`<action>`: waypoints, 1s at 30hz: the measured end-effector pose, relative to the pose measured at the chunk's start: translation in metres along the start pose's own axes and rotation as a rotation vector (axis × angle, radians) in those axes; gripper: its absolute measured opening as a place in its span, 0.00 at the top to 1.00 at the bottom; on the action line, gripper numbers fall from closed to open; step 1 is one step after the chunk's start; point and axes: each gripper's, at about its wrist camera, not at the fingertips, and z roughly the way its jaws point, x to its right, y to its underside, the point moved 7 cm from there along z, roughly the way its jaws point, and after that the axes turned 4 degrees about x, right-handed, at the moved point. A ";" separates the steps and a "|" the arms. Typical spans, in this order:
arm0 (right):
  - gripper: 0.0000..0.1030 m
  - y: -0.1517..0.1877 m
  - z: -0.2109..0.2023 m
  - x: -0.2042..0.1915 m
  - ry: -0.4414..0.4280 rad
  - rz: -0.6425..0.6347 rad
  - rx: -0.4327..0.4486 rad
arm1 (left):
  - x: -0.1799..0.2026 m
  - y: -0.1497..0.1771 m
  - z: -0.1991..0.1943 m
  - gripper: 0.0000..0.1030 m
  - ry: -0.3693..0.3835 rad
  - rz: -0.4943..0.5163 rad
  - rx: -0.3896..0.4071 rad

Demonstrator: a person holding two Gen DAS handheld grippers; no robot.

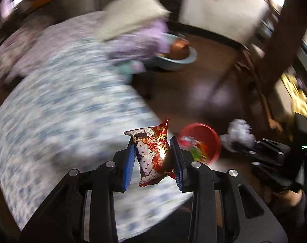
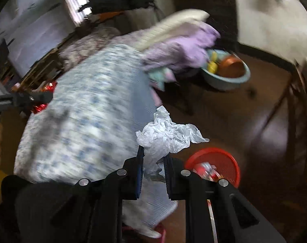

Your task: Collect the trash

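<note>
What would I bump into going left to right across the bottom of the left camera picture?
Flowery bedspread → snack packet pinched in the left gripper → red bin with wrappers inside → crumpled white paper in the right gripper.

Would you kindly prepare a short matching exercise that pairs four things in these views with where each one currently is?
Things:
1. snack wrapper
2. crumpled white paper
3. red bin
4. copper pot

Places:
A. inside the pale blue basin
B. on the floor, trash inside
C. between the left gripper fingers
D. between the right gripper fingers

Pairs: 1-C, 2-D, 3-B, 4-A
</note>
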 end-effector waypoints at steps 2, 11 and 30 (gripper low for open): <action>0.82 0.010 0.009 0.023 0.014 0.045 -0.019 | 0.037 -0.005 0.023 0.66 0.056 0.057 -0.041; 0.82 0.055 0.067 0.096 0.059 0.178 -0.116 | 0.144 0.005 0.133 0.66 0.182 0.178 -0.294; 0.52 0.092 0.107 0.146 0.089 0.336 -0.144 | 0.167 0.021 0.216 0.30 0.123 0.190 -0.394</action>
